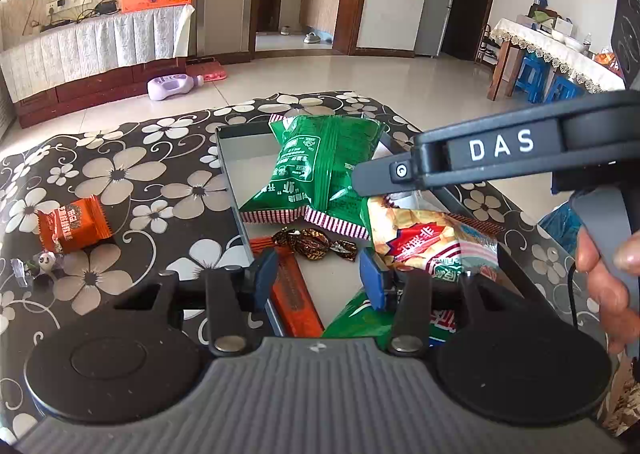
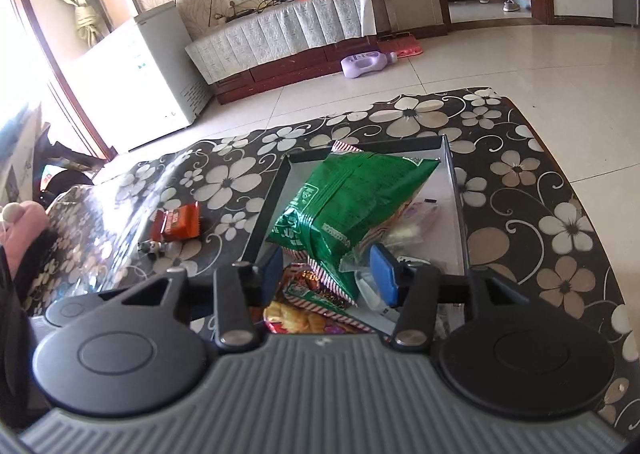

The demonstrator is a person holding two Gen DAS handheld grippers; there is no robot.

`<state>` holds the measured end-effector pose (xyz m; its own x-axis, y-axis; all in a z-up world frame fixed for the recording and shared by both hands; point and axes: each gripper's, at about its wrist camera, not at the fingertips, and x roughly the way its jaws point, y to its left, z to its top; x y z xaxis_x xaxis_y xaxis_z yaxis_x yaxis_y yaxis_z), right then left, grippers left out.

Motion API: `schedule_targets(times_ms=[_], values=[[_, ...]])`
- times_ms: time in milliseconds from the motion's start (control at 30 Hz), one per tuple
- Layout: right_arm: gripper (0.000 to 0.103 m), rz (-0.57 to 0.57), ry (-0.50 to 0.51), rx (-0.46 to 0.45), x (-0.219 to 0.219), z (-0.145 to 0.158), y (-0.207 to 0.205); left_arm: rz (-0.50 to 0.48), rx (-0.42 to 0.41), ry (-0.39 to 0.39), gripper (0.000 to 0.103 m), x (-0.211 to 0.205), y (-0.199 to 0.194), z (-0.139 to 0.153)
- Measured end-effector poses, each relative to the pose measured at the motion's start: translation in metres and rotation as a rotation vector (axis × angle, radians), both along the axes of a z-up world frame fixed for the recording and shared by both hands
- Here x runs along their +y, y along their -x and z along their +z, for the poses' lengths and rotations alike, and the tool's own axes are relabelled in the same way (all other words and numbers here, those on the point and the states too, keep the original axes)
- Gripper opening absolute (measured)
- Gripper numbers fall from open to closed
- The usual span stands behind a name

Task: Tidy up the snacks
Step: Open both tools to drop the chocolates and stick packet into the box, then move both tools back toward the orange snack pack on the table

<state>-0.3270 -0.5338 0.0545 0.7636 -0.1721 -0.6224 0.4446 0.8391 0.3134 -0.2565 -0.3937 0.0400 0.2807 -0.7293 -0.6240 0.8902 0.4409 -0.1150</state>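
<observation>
Three letters, "DAS", read white on the right gripper (image 1: 362,179), seen only from the left wrist. Both jaws gape, holding nothing. Green snack bag (image 2: 344,201) lies in the tray (image 2: 456,189) ahead of them; orange packet (image 1: 74,223) sits left on the surface (image 1: 160,157).

one tray (image 1: 230,173), two green bags (image 1: 324,165), one orange packet (image 1: 74,223) outside.

White letters "DAS" stand on the right gripper (image 1: 500,147); other print unreadable.

Both claws hang with fingers spread apart, the left claw (image 1: 318,274) low and the right claw (image 2: 328,274) reaching across in front of it.
</observation>
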Motion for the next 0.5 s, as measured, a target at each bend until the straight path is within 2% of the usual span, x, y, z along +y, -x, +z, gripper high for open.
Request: schedule_targets(times_ms=[67,167,267,400,500], values=[[0.052,-0.006,0.014,-0.013,0.002,0.003,0.001,0.0,-0.009,0.003,0.052,0.001,0.002,0.001],[0.053,0.007,0.041,0.027,0.006,0.001,-0.003,-0.006,-0.05,-0.007,0.052,0.002,0.007,0.001],[0.053,-0.005,0.047,0.009,0.008,0.006,-0.001,0.004,-0.076,-0.017,0.055,0.003,0.009,0.001],[0.053,0.02,0.083,0.043,0.016,0.004,-0.006,0.009,-0.066,-0.03,0.056,0.005,0.005,-0.002],[0.053,0.007,0.085,0.028,0.017,0.008,-0.006,0.024,-0.067,-0.044,0.059,0.008,0.003,-0.002]])
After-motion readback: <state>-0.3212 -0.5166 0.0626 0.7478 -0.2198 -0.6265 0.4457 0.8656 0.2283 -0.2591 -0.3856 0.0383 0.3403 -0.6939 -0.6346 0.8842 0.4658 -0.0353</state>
